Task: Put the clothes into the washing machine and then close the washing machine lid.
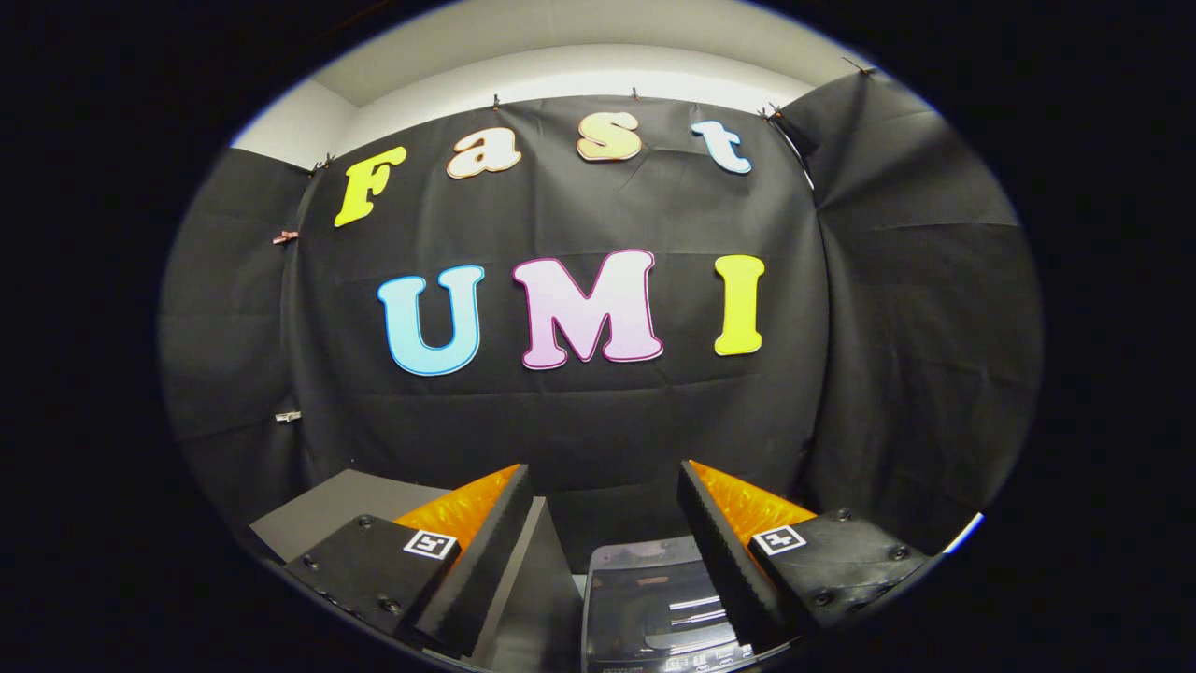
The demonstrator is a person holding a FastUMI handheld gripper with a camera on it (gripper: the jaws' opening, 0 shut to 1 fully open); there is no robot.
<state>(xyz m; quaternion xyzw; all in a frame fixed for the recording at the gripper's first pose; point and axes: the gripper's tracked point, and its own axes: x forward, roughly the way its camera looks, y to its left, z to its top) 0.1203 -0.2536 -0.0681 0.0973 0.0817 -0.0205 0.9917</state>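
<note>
- Gripper held up high, aimed mostly at the booth's black cloth wall; jaws spread wide, nothing between them.
- Left finger and right finger both angle inward toward their tips, with a clear gap between; ridged inner pads face each other.
- Small square marker tags sit on each finger's mount, one on the left, one on the right.
- Washing machine sits low, below and between the fingers, closer to the right finger; only its top shows.
- The machine's lid looks dark, glossy and see-through, with light streaks reflecting off it; cannot tell for sure whether it is fully down or raised.
- Right finger overlaps the machine's right side in view; cannot tell if it touches.
- A flat grey surface lies beyond the left finger, next to the cloth wall.
- A dark slanted panel stands just inside the left finger, beside the machine's left edge; what it is cannot be told.
- Clothes cannot be made out.
- Small clips pin the cloth at the seams; a pale wall or ceiling band runs above the cloth.
</note>
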